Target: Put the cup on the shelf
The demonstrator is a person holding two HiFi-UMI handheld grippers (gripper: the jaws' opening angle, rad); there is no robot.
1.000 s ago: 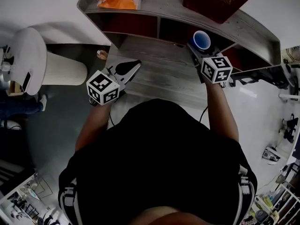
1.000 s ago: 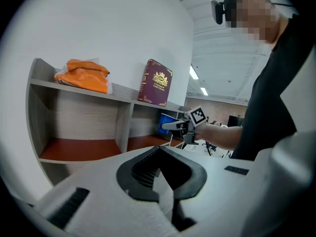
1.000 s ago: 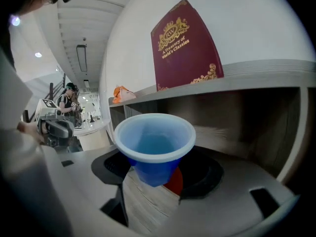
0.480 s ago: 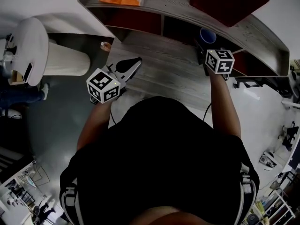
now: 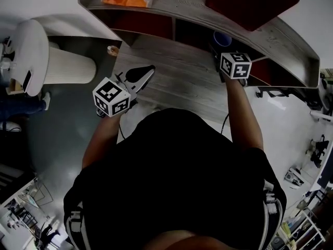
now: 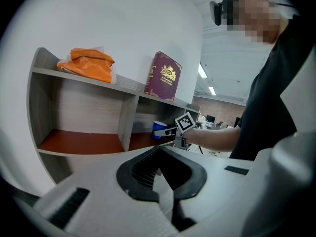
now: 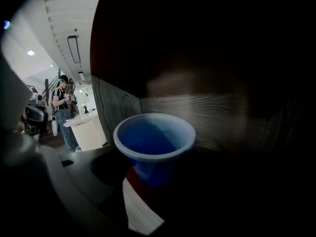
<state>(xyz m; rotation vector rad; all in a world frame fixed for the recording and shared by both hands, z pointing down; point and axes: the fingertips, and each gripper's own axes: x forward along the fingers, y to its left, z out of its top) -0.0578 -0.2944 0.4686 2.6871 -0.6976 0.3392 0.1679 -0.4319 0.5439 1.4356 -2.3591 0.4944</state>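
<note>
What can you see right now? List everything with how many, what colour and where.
cup: one, blue, upright between the right gripper's jaws, inside the shelf's lower right compartment
shelf: one, grey wood with red-brown floors, at the table's far edge
bag: one, orange, on the shelf's top, left end
book: one, dark red with gold crest, propped upright on the shelf's top, right
table: one, grey wood, in front of the person
ribbed cylinder: one, white, on the floor left of the table
bystander: one, dark top, far background
left gripper: one, white with black jaws, shut and empty over the table
right gripper: one, shut on the cup
</note>
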